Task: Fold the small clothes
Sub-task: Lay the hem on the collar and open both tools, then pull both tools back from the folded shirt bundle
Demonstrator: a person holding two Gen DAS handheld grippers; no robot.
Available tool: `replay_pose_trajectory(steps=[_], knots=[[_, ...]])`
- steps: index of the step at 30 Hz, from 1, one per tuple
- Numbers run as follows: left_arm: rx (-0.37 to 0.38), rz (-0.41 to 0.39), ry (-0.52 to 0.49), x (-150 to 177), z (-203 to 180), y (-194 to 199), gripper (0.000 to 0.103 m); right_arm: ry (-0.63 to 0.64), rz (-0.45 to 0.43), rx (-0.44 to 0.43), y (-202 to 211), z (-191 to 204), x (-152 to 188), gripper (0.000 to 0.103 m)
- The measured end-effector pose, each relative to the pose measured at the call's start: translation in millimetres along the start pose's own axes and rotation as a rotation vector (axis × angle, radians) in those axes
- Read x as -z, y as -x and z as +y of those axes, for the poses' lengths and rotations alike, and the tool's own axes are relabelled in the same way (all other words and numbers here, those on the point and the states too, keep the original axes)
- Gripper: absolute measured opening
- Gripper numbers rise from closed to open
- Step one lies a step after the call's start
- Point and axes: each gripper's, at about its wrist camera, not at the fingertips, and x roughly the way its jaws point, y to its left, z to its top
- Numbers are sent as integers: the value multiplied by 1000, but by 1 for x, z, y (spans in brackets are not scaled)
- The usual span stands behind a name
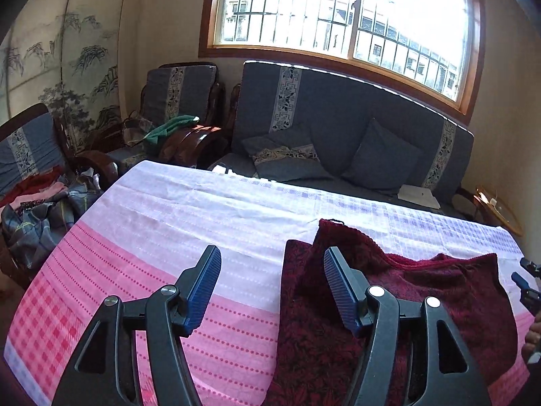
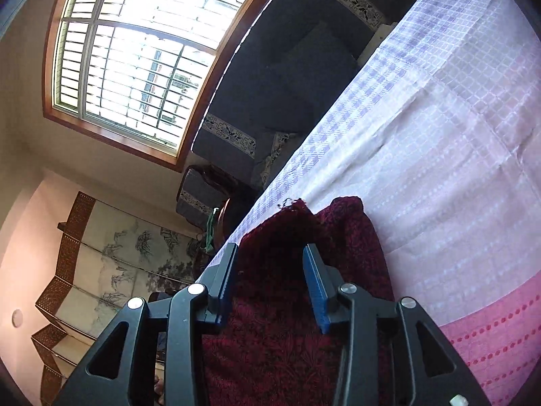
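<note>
A dark red knitted garment [image 1: 422, 304] lies folded on the table's pink, white and lilac checked cloth [image 1: 169, 220], at the near right. My left gripper [image 1: 270, 267] hovers open over the garment's left edge, one finger above bare cloth and the other above the red fabric. Its pads press on nothing. My right gripper [image 1: 527, 280] peeks in at the right edge of the left wrist view, with a hand [image 1: 532, 338] below it. In the tilted right wrist view the right gripper [image 2: 270, 270] stands open just above the garment [image 2: 277, 321], which shows in the gap between the pads.
A pile of mixed clothes [image 1: 40, 209] sits on a chair left of the table. Behind the table stand a blue sofa [image 1: 338, 128] with cushions and an armchair [image 1: 175, 101] with a green cloth. A small round side table [image 1: 500, 209] is at the far right.
</note>
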Motion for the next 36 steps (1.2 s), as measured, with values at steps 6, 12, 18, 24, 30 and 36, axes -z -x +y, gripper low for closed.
replay_pose_trajectory(steps=[6,12,18,24,30,36], knots=[[-47,85,-143,20,-35,-30,66,185,9,110,13,26,9,38],[-123,221,-174,70,-32,-76,67,337,94,201,-14,37,31,38],[-104,160,-133,82,-15,-54,72,499,198,397,-18,19,81,35],[-40,-24,-150,36,-35,-19,72,557,134,360,-6,53,65,37],[-98,7,-241,12,-60,-66,72,601,149,385,-57,78,41,37],[-202,164,-232,25,-47,-120,72,584,234,475,-104,60,40,36]])
